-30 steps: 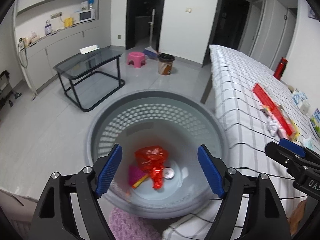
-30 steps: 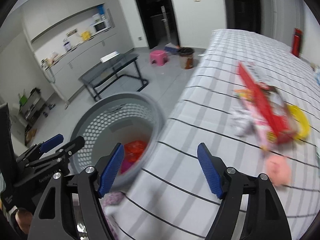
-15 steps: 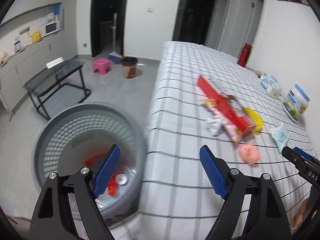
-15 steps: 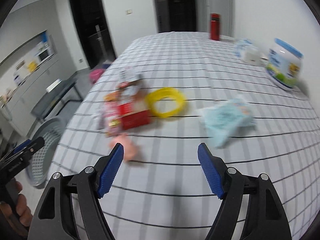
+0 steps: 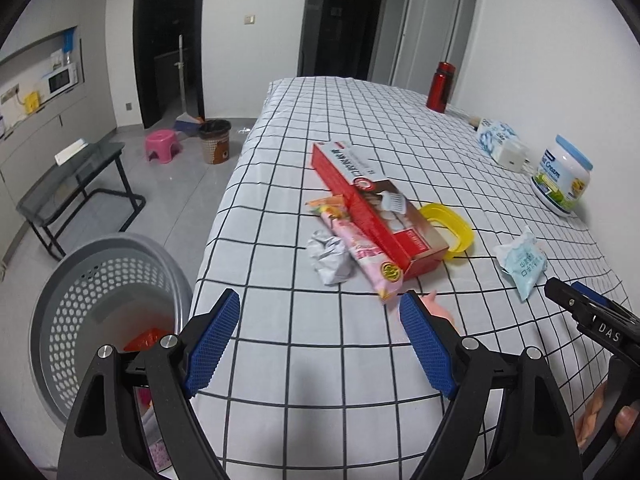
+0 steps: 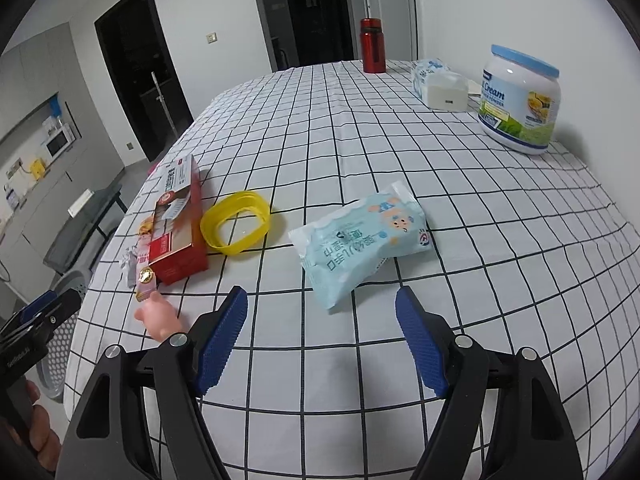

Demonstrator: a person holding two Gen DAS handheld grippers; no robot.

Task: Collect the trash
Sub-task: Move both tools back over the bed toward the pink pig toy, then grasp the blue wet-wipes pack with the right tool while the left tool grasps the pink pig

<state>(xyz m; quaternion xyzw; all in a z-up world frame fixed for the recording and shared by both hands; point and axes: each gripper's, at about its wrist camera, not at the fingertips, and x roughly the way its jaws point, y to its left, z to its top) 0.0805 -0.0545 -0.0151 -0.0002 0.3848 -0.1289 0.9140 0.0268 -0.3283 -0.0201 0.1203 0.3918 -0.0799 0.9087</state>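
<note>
On the checked tablecloth (image 5: 280, 184) lie a red carton (image 5: 372, 204), a pink snack wrapper (image 5: 366, 252), a crumpled paper ball (image 5: 329, 255), a yellow ring (image 5: 448, 226), a pale blue wipes pack (image 5: 522, 262) and a small pink pig toy (image 6: 160, 318). My left gripper (image 5: 320, 340) hangs open over the cloth, short of the wrapper, nothing between its fingers. My right gripper (image 6: 320, 338) is open too, just in front of the wipes pack (image 6: 362, 240). The grey perforated basket (image 5: 80, 280) stands on the floor left of the table, red trash inside.
At the table's far right stand a cream powder jar (image 6: 520, 100), a tissue pack with a white box (image 6: 442, 86) and a red flask (image 6: 373, 46). On the floor are a glass side table (image 5: 76, 176), a pink stool (image 5: 161, 144) and a brown bin (image 5: 215, 140).
Both grippers swung right, from over the basket to above the table. The basket slid to the left edge of the left view; the wipes pack came in front of the right gripper.
</note>
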